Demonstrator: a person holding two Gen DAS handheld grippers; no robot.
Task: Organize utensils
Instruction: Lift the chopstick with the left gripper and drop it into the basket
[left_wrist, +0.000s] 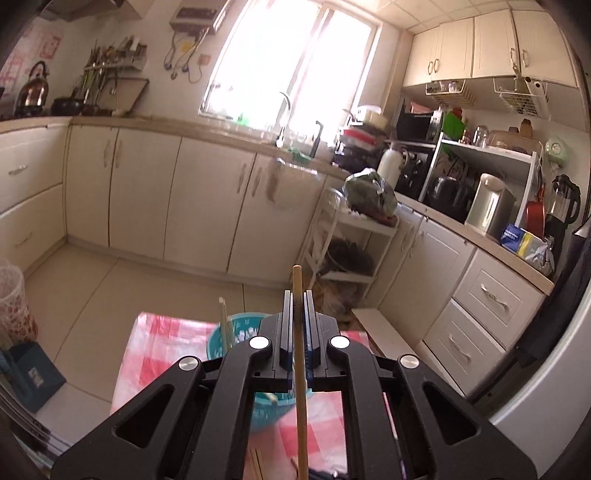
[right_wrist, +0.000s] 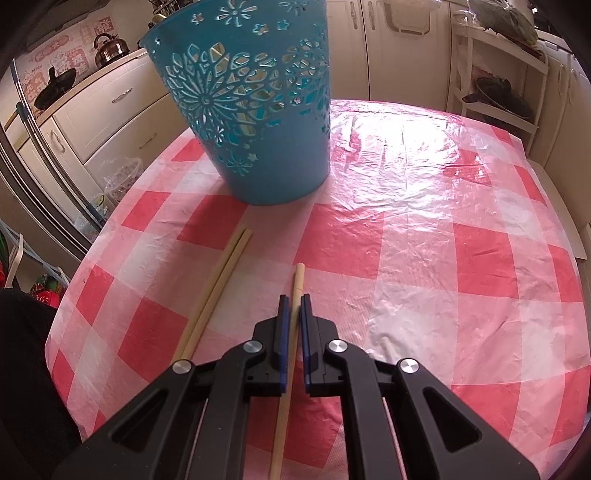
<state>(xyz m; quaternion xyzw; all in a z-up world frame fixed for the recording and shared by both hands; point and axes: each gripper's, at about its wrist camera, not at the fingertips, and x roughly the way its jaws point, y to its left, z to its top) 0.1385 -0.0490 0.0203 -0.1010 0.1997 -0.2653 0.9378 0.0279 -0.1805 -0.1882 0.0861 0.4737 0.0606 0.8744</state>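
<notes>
Above the blue basket my left gripper is clamped on one chopstick, raised and nearly upright. If it tilts or slips between the pads it could miss the rim or glance off the sticks already inside. Just in front of the basket, my right gripper brackets a chopstick lying on the checked cloth — whether it truly grips, I cannot tell. A loose pair lies beside it, easily nudged. No writing is legible — wall stickers are too blurred.

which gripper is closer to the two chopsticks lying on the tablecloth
Right. The right gripper sits low just beside the chopstick pair; the left gripper is raised above the table.
</notes>
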